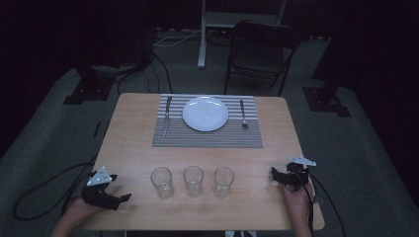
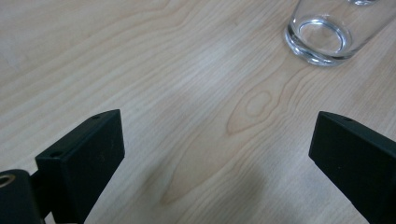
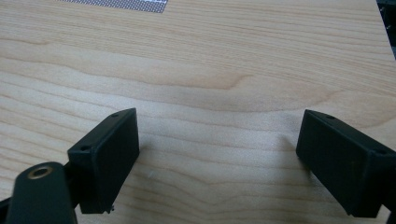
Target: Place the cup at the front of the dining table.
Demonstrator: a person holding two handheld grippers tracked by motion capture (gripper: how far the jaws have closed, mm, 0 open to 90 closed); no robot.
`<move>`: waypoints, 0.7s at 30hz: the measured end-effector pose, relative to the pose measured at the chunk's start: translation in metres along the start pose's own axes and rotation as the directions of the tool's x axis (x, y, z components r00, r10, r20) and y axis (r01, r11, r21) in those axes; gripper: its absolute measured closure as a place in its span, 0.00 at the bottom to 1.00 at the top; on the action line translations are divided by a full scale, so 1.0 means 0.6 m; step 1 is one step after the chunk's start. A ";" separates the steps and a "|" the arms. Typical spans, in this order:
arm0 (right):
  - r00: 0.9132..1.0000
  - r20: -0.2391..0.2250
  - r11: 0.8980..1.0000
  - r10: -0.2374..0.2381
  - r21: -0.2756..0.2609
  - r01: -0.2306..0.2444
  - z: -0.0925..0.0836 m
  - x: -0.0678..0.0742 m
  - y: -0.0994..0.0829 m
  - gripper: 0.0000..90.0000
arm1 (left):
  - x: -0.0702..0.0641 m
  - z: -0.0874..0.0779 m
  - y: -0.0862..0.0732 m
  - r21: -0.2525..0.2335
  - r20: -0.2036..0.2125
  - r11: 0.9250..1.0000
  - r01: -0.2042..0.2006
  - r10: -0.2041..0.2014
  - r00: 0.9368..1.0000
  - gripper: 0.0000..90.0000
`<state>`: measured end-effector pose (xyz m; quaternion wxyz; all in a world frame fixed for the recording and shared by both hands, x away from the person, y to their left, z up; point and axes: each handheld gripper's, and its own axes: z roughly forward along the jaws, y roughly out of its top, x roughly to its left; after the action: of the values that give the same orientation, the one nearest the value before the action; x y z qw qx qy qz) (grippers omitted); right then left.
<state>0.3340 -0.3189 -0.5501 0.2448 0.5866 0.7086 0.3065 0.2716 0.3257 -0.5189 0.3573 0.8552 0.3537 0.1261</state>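
In the high view, three clear, empty drinking glasses stand in a row at the bottom middle of the frame, on the light wooden table. The left glass is nearest the left gripper, which sits at the lower left with its jaws wide and nothing between them. In the left gripper view, that glass's round base shows at the upper right, apart from the jaws. The right gripper, at the lower right, also has wide jaws over bare wood.
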 end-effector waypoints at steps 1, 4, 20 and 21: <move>1.000 0.000 1.000 0.000 0.000 0.000 0.000 0.000 0.000 0.14 | -0.002 0.001 0.003 0.000 -0.003 1.000 -0.008 0.008 1.000 0.04; 1.000 0.000 1.000 0.000 0.000 0.000 0.000 0.000 0.000 0.14 | -0.009 0.002 0.012 -0.005 0.015 1.000 -0.026 0.026 1.000 0.04; 1.000 0.000 1.000 -0.001 0.000 0.001 0.000 0.000 0.000 0.14 | -0.033 -0.028 0.095 -0.088 0.100 0.990 -0.114 0.122 0.987 0.06; 1.000 0.000 1.000 0.001 0.000 -0.001 0.000 0.000 0.000 0.14 | -0.035 -0.029 0.099 -0.098 0.099 0.988 -0.117 0.127 0.987 0.06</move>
<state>0.3340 -0.3189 -0.5501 0.2446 0.5867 0.7085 0.3066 0.2789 0.2908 -0.4644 0.4059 0.8634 0.2751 0.1186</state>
